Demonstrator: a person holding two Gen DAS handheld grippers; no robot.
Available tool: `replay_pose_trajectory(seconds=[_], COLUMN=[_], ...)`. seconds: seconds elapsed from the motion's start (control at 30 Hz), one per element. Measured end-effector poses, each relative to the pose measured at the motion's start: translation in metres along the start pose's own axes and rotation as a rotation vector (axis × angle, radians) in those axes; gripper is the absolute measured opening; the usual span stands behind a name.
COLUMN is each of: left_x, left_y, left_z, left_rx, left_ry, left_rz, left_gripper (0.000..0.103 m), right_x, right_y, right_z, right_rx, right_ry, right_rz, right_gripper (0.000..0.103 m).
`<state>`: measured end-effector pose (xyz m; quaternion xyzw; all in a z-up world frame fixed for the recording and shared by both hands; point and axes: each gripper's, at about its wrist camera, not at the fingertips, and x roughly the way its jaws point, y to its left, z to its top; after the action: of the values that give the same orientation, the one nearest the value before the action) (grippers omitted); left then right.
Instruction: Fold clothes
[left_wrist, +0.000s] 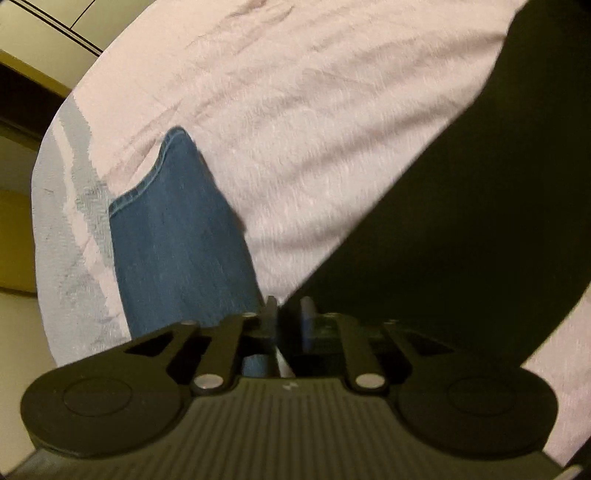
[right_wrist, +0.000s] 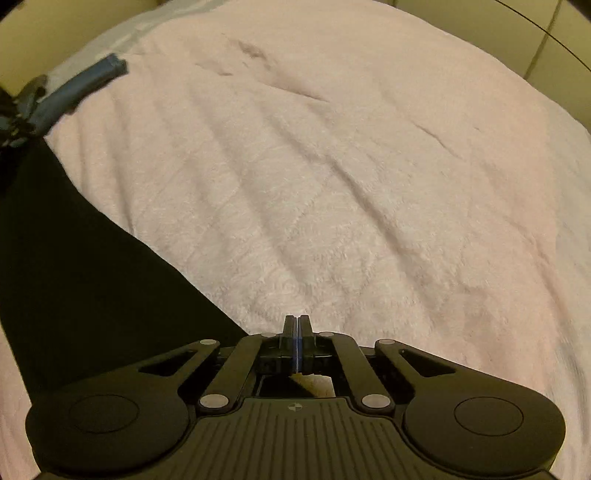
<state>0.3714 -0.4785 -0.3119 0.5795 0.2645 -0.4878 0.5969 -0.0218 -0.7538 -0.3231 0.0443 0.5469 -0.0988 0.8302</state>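
Surface: a bed under a pink fleecy blanket (right_wrist: 351, 177), with a grey-white sheet (left_wrist: 62, 229) showing at the left edge of the left wrist view.

Garments: you have two in sight – a black garment (left_wrist: 461, 206) lying across the right and lower right of the left wrist view, and the lower left of the right wrist view, and blue jeans (left_wrist: 177, 251) running up from the bottom centre towards the middle left.

Left gripper (left_wrist: 286, 310): nearly closed, a narrow gap between the pads; it sits right where the jeans and the black edge meet, but blur and shadow hide whether cloth is pinched, so you cannot tell what it holds.

Right gripper (right_wrist: 296, 325): closed, pads pressed together with only a thin blue line between them. It sits at the black garment's edge at the bottom centre, and no cloth can be seen between the pads.

Handling, jeans: denim looks thick and fairly stiff, probably heavy enough to drag – take it by the stitched hem (left_wrist: 155, 177) or a seam, where the layers hold.

Handling, black garment: it reads as soft and limp, likely to sag and slide on the fleece; grip the straight edge, both layers at once.

Risk: you may catch the blanket pile along with the cloth.
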Motion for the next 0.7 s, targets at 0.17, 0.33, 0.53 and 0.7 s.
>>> replay_pose_trajectory(seconds=[0.17,0.33,0.53,0.7], left_x=[-0.038,-0.043,-0.009,-0.029], left_y=[-0.034,-0.108,-0.133,-0.129], left_z=[-0.022,-0.058,-0.065,-0.069], left_rx=[0.153,0.525,0.589,0.541], left_ry=[-0.04,-0.033,0.014,0.0], left_rz=[0.039,0.024,0.082,0.095], left_gripper=[0.03,0.037,0.008,0.003], right_x=[-0.027,-0.037,-0.05,-0.066], right_y=[0.051,0.116,0.168,0.178], right_z=[-0.022,-0.068,-0.128,-0.165], right_rx=[-0.047,-0.144,-0.331,-0.284], right_ry=[-0.034,0.008,0.054,0.08], right_rz=[0.029,0.075,-0.045,-0.129], right_gripper=[0.058,0.058,0.058,0.058])
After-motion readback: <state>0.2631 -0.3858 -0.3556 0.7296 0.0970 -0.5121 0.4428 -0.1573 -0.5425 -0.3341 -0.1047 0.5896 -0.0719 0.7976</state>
